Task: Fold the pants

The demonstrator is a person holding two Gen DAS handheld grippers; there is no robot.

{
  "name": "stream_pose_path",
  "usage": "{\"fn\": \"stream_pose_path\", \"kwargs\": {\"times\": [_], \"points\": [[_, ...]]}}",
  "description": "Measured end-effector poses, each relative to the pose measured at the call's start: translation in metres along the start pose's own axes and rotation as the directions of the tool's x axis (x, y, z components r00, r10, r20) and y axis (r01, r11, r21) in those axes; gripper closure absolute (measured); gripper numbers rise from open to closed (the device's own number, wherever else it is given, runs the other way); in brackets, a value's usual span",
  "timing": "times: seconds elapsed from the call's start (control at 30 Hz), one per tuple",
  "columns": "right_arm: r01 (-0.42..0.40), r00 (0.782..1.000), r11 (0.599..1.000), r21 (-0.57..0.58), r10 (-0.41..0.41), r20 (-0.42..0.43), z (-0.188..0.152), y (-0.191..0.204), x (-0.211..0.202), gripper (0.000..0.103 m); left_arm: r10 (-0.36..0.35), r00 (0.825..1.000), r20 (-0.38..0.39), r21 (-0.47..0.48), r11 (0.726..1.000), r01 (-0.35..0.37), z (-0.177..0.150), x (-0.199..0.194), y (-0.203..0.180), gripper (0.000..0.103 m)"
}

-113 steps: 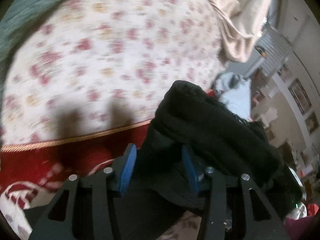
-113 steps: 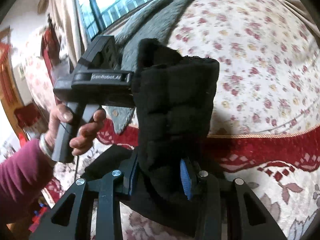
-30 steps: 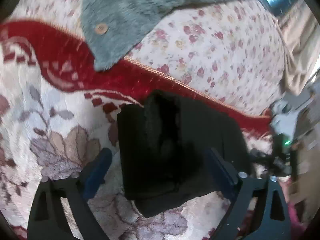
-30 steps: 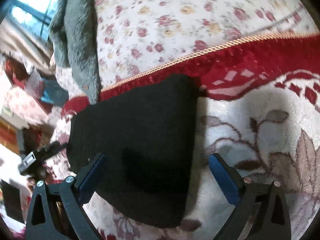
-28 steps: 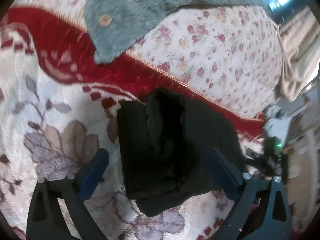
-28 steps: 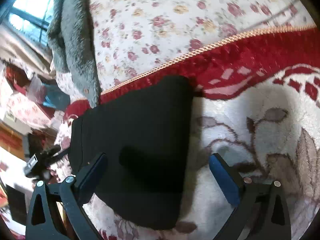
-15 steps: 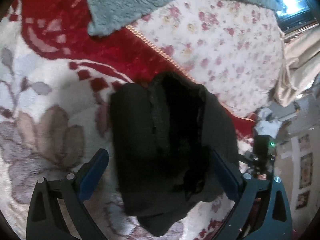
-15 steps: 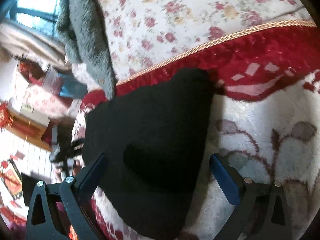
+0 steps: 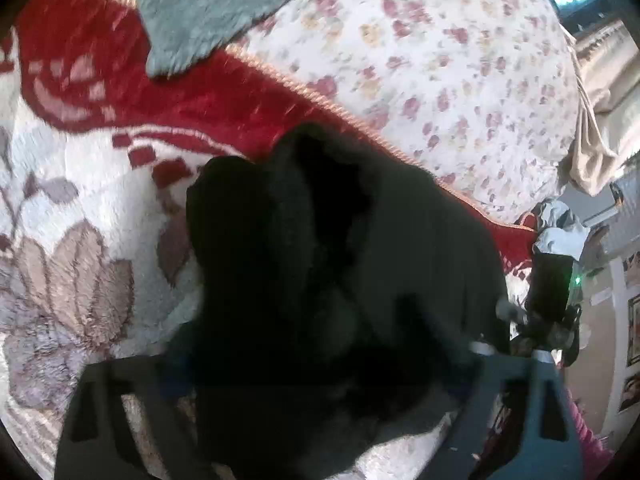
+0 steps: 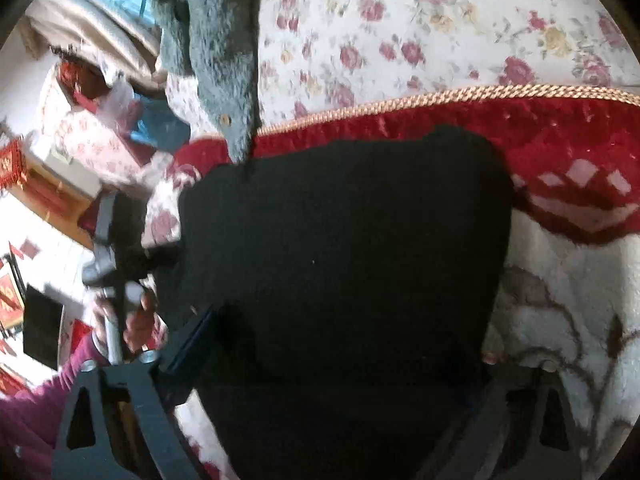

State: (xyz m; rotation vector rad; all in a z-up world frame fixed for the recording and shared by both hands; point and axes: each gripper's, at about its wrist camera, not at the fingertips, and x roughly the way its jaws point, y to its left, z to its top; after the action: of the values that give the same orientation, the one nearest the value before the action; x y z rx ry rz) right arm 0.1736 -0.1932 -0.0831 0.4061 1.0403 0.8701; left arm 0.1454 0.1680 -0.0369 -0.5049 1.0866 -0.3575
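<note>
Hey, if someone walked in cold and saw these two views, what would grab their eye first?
The folded black pants dominate both views, lying on the plush red-and-cream floral blanket just in front of each hand-held gripper. Next is the gold braid trim dividing the blanket's red border from a rose-print quilt. A fuzzy grey-green garment with a wooden button lies across the quilt at the top.

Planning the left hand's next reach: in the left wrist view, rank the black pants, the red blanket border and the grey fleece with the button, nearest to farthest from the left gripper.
1. Black pants: between the closing jaws of the left gripper.
2. Red blanket border: just beyond the pants, upper left.
3. Grey fleece: farthest, at the top, overlapping the border.
</note>
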Motion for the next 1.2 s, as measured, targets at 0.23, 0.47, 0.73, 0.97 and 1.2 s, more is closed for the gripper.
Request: {"fn": "stream_pose_path", "kwargs": {"times": [0.23,0.47,0.73,0.97,1.2], "points": [[-0.07,0.996,0.997,0.022,0.068,0.059,-0.001,0.008,-0.021,0.062,0.021,0.998,0.053,0.052,0.998,-0.024,0.0,-0.022,-0.025,0.058],[-0.123,0.986,0.992,-0.015,0.124,0.111,-0.006,0.039,-0.057,0.066,-0.037,0.998,0.051,0.067,0.997,0.034,-0.008,-0.045,-0.064,0.064],[-0.089,0.986,0.996,-0.006,0.089,0.145,-0.037,0.036,-0.133,0.066,-0.095,0.995,0.02,0.129,0.987,0.092,-0.044,-0.044,-0.137,0.064],[0.005,0.989,1.0,0.027,-0.009,0.149,-0.076,0.015,-0.189,0.066,-0.109,0.993,-0.045,0.158,0.981,0.115,-0.083,-0.013,-0.188,0.064],[0.146,0.98,0.973,0.178,-0.167,0.111,-0.109,-0.031,-0.192,0.063,-0.064,0.998,-0.014,0.181,0.981,0.065,-0.115,0.006,-0.2,0.059]]}}
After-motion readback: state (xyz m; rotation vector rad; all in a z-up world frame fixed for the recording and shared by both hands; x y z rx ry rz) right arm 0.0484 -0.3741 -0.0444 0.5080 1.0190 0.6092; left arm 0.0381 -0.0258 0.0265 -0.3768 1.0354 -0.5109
